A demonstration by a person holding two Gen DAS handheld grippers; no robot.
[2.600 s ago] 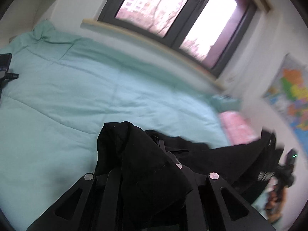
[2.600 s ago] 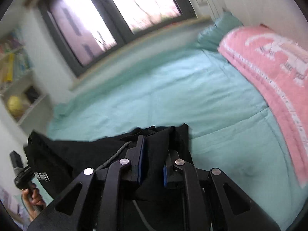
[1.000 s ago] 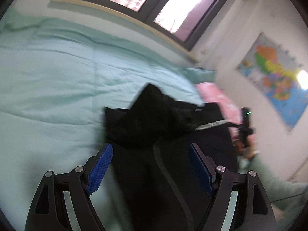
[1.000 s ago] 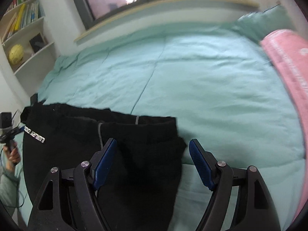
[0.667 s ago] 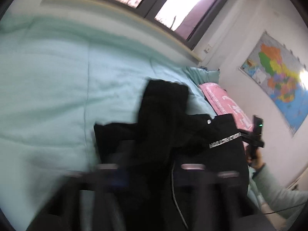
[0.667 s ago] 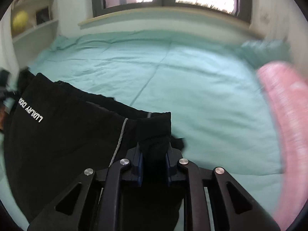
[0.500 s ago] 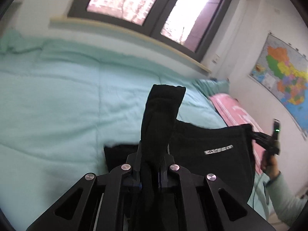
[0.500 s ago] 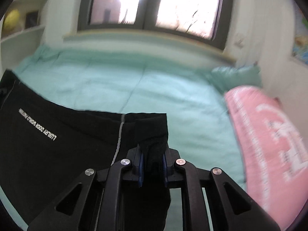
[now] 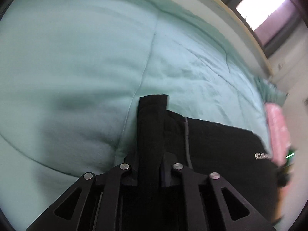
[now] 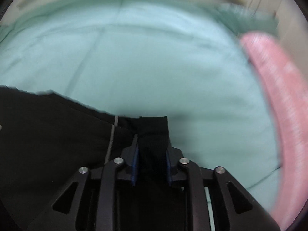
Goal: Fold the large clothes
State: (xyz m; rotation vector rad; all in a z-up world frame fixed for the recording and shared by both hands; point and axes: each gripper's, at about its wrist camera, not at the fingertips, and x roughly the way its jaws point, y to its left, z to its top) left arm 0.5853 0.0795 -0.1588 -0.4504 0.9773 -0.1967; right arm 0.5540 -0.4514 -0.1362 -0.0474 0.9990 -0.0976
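A black garment (image 9: pixel 221 144) with small white lettering is stretched between my two grippers over a mint-green bed (image 9: pixel 86 57). My left gripper (image 9: pixel 151 163) is shut on one corner of it; a strip of the cloth sticks up between the fingers. My right gripper (image 10: pixel 151 154) is shut on the other corner of the black garment (image 10: pixel 48 130), which spreads away to the left in that view. Both views are blurred by motion.
A pink blanket (image 10: pixel 279 96) lies along the right side of the bed and shows in the left wrist view (image 9: pixel 277 127) too. A window sill (image 9: pixel 240 23) and window run behind the bed. The mint-green bed (image 10: pixel 154 57) fills the right wrist view.
Both grippers, open a second ago, have shut on the garment's corners and lifted it. Since then both have tipped down toward the bed, which now fills the views.
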